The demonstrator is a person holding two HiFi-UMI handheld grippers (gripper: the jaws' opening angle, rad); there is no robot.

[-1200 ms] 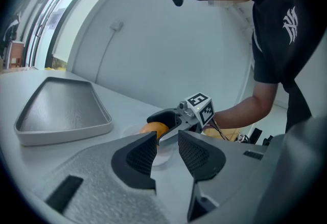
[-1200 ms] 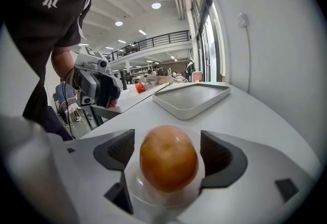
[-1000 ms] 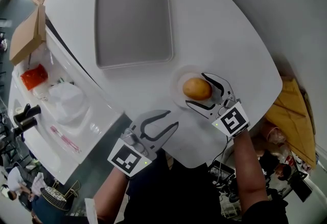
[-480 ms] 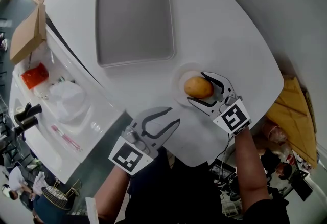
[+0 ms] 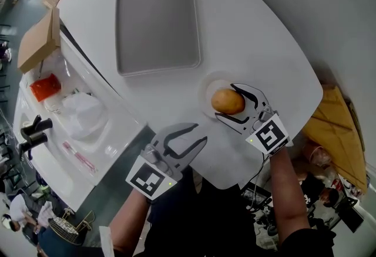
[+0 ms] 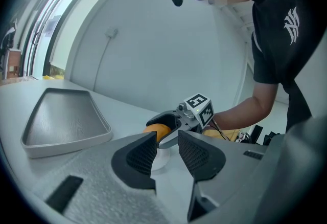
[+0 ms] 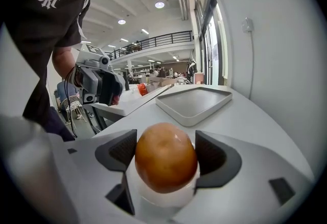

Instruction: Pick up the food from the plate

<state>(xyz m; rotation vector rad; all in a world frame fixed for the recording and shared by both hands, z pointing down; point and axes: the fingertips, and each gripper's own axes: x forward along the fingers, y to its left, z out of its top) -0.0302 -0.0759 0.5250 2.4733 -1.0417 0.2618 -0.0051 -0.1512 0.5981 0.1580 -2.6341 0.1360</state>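
Note:
A round golden-brown piece of food (image 5: 227, 101) (image 7: 165, 156) sits on a small white plate (image 5: 207, 88) (image 7: 162, 199) near the table's right front. My right gripper (image 5: 225, 101) (image 7: 166, 152) is open, one jaw on each side of the food and close to it, with a thin gap showing at the right pad. My left gripper (image 5: 200, 134) (image 6: 167, 149) hovers open over the table's front edge with nothing between its pads. The left gripper view shows the food (image 6: 156, 129) ahead, inside the right gripper's jaws.
A large grey tray (image 5: 157, 18) (image 6: 61, 120) (image 7: 194, 100) lies empty at the back of the white table (image 5: 264, 50). To the left stands a lower white counter (image 5: 70, 127) with bags and a red packet. Cardboard boxes (image 5: 35, 39) are beyond it.
Hardly anything differs. My right gripper has stayed around the food, shifting only slightly. My left gripper holds its place at the front edge.

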